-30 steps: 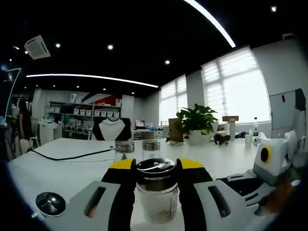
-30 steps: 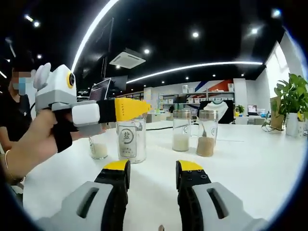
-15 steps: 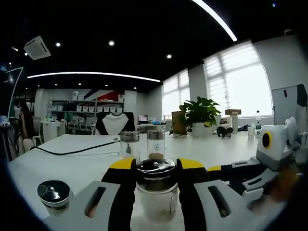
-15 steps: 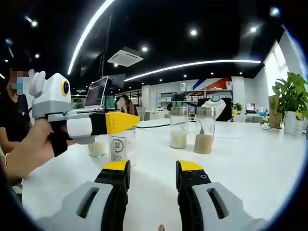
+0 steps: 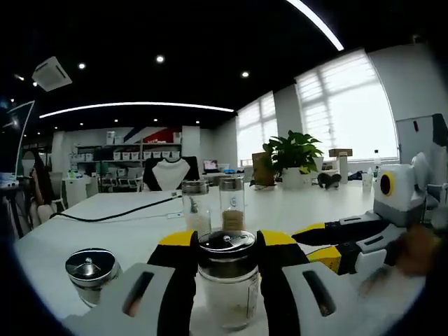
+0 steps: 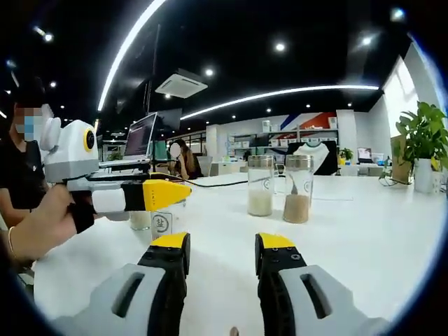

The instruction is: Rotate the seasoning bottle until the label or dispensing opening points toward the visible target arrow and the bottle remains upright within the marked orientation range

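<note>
In the left gripper view the left gripper [image 5: 225, 262] is held level, low over the white surface [image 5: 126, 231], w/ its black-and-yellow jaws clamped on a clear seasoning bottle [image 5: 226, 283], one jaw on each side just under the shiny metal cap. The bottle is seen upright, w/ pale powder at its bottom; whether its base touches the surface cannot be told. A 2nd capped jar [image 5: 91, 274] is seen to the left, near the jaw, and 2 taller jars [image 5: 232, 203] are set further back, approx. behind the held bottle. The right gripper [image 5: 318, 246] is seen entering from the right, its jaws apart, w/ nothing between them, pointed toward the bottle but not touching it; the blurred hand [image 5: 420, 250] behind it is held at about bottle height. In the right gripper view the right gripper's own jaws [image 6: 220, 253] are seen apart over bare surface. The left gripper is seen from the side at left, horizontal, gripped by a hand [image 6: 42, 220]; the bottle's label [image 6: 162, 222] is visible below its yellow jaw tip. A plant [image 5: 294, 157] is seen at the far edge by the windows.
</note>
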`<action>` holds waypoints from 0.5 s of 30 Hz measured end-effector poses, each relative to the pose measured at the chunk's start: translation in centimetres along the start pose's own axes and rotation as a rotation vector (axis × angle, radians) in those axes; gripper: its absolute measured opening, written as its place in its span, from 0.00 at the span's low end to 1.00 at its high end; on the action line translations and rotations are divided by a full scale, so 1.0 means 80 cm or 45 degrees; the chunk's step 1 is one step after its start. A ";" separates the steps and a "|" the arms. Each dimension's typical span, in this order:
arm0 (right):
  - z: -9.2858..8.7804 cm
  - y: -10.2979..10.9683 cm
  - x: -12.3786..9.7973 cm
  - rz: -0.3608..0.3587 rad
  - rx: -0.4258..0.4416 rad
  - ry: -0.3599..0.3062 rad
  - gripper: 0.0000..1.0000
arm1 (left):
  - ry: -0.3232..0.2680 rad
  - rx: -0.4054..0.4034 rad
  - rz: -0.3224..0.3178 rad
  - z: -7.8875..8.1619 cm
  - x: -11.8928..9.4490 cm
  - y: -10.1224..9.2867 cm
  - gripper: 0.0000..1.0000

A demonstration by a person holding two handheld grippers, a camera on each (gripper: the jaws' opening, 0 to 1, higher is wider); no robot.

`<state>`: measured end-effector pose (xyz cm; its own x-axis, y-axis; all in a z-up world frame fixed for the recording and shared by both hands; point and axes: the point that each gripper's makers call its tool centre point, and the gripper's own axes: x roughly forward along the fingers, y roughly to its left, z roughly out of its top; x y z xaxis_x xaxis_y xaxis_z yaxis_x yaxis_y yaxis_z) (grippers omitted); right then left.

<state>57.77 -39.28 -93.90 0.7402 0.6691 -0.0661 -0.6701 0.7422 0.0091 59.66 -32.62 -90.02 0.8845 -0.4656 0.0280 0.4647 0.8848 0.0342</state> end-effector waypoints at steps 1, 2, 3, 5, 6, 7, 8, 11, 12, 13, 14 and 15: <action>0.000 0.000 0.000 -0.001 0.002 -0.002 0.35 | 0.004 0.017 -0.011 -0.001 -0.001 -0.001 0.35; 0.000 0.000 0.000 -0.002 0.004 -0.001 0.35 | 0.011 0.051 -0.029 -0.002 -0.002 -0.003 0.35; 0.000 -0.001 0.000 -0.003 0.004 0.000 0.35 | 0.012 0.052 -0.028 -0.003 -0.003 -0.003 0.35; -0.001 -0.001 0.000 -0.005 0.003 0.003 0.34 | 0.009 0.051 -0.037 -0.004 -0.007 -0.002 0.35; 0.000 0.000 0.000 -0.004 0.001 0.002 0.34 | 0.007 0.046 -0.038 -0.004 -0.007 -0.001 0.35; -0.001 0.000 0.000 -0.003 -0.001 0.003 0.34 | 0.006 0.046 -0.044 -0.003 -0.009 -0.001 0.35; -0.001 0.001 0.000 0.000 -0.003 0.006 0.34 | 0.006 0.046 -0.046 -0.003 -0.009 -0.001 0.35; -0.003 0.003 0.001 0.008 -0.010 0.019 0.34 | 0.010 0.038 -0.068 -0.005 -0.011 -0.002 0.35; -0.004 0.003 0.001 0.009 -0.010 0.021 0.34 | 0.014 0.037 -0.069 -0.006 -0.011 -0.002 0.35; -0.005 0.004 0.001 0.013 -0.011 0.028 0.34 | 0.013 0.046 -0.074 -0.005 -0.012 -0.003 0.35; -0.006 0.004 0.001 0.014 -0.010 0.031 0.34 | 0.018 0.064 -0.077 -0.005 -0.012 -0.004 0.36; -0.006 0.005 0.001 0.017 -0.012 0.032 0.34 | 0.025 0.078 -0.077 -0.006 -0.013 -0.005 0.36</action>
<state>57.59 -38.95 -94.38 0.7297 0.6776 -0.0912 -0.6804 0.7328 0.0010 58.58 -32.48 -90.51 0.8558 -0.5173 0.0048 0.5145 0.8521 0.0962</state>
